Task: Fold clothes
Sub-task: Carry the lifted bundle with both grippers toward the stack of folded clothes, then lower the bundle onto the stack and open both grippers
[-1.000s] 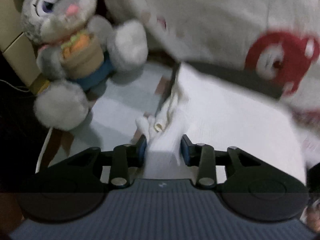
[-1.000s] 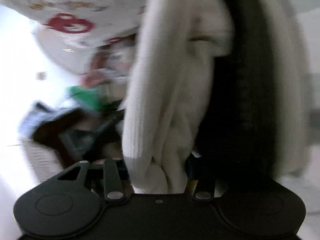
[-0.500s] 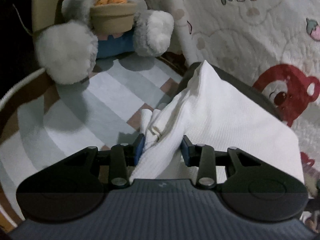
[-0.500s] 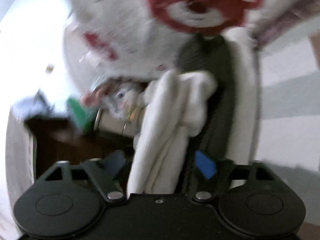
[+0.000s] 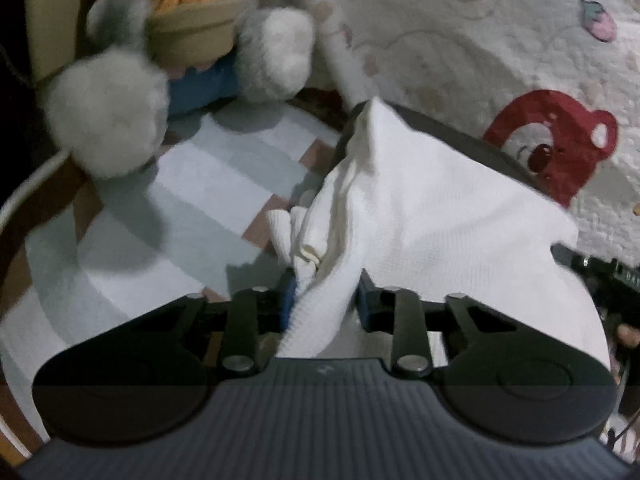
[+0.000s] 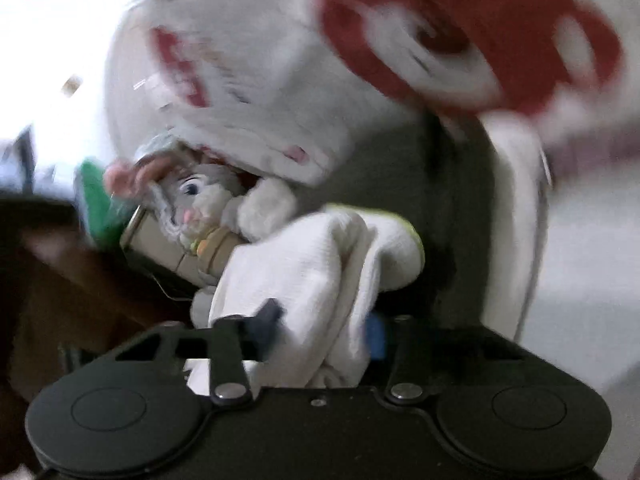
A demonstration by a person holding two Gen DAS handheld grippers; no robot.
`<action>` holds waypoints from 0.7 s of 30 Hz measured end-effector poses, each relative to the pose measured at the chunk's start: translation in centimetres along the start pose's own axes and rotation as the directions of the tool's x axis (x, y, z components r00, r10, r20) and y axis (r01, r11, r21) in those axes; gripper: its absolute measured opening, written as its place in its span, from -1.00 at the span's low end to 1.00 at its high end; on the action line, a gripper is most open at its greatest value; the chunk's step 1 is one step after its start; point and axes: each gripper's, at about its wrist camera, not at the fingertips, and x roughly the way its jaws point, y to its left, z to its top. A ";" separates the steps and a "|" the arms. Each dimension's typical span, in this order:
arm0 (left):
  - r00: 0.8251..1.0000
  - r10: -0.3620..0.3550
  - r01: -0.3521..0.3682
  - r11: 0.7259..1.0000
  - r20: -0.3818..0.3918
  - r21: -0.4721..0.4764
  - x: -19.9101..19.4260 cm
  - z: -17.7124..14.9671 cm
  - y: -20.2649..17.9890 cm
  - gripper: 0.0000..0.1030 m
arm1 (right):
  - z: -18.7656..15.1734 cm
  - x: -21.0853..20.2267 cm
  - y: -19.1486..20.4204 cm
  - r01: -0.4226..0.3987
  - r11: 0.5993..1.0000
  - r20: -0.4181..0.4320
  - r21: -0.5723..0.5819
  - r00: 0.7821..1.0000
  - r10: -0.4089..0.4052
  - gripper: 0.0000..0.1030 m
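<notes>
White knitted garment bunched between the two blue pads of the left gripper, spreading up and to the right over a dark grey layer and lying on a bed. Jaws just drawn closer, pinching a gathered fold of the cloth.

From left to right in the left wrist view: a cream headboard panel at the far edge; a grey stuffed rabbit sitting upright against it, holding a tan pot with an orange carrot, one fluffy foot blurred; a sheet with pale grey, white and brown checks under the rabbit and the garment; the garment itself, rising to a peak near the middle; a cream quilt printed with a red bear and a small strawberry, just behind the garment. At the far right edge, a dark piece of the other tool, partly cut off.

Right wrist view heavily blurred. Left side: dark brown furniture and something green, too smeared to name. Next, the stuffed rabbit, tilted. Centre: a thick roll of the white knitted garment between the pads of the right gripper, jaws just narrowed onto it, pads pressing both sides. Above and right: the cream quilt with the red bear.
</notes>
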 end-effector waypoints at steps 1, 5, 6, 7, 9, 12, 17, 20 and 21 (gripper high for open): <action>1.000 -0.009 0.009 1.000 0.011 0.028 -0.4 0.3 -0.4 -0.57 | 0.6 -0.6 1.0 0.002 0.997 0.020 -0.072 1.000 -0.001 -0.42; 0.988 -0.118 0.116 0.993 0.096 0.025 -1.8 1.3 -1.1 -0.58 | 3.0 -1.8 3.0 -0.010 0.976 0.088 -0.217 0.996 0.029 -0.52; 0.987 -0.117 0.116 0.993 0.111 0.019 -1.7 1.4 -1.2 -0.58 | 3.5 -1.7 2.9 0.002 0.973 0.102 -0.233 0.995 0.022 -0.53; 0.989 -0.097 0.096 0.995 0.113 0.009 -1.1 1.3 -1.1 -0.58 | 3.6 -1.2 2.4 0.052 0.969 0.106 -0.243 0.994 -0.027 -0.53; 0.995 -0.041 0.043 0.999 0.095 -0.021 0.2 0.6 -0.6 -0.53 | 3.4 -0.3 0.6 0.115 0.970 0.091 -0.215 0.991 -0.097 -0.52; 0.997 0.025 -0.016 0.992 0.067 -0.128 1.2 -0.7 0.9 -0.38 | 2.2 0.2 -0.9 0.117 0.976 0.081 -0.184 0.991 -0.103 -0.49; 0.972 0.196 -0.184 0.978 0.129 -0.098 -0.3 -0.9 0.1 0.08 | 1.6 0.7 -0.8 0.158 0.971 0.099 -0.178 0.985 -0.142 -0.27; 0.937 0.329 -0.334 0.942 0.122 0.029 -0.3 0.0 -1.9 0.10 | 1.7 1.1 0.5 0.228 0.942 0.117 -0.245 0.972 -0.205 -0.25; 0.929 0.349 -0.357 0.932 0.120 0.056 -0.4 0.2 -2.5 0.04 | 1.7 1.1 1.0 0.251 0.927 0.126 -0.278 0.966 -0.224 -0.25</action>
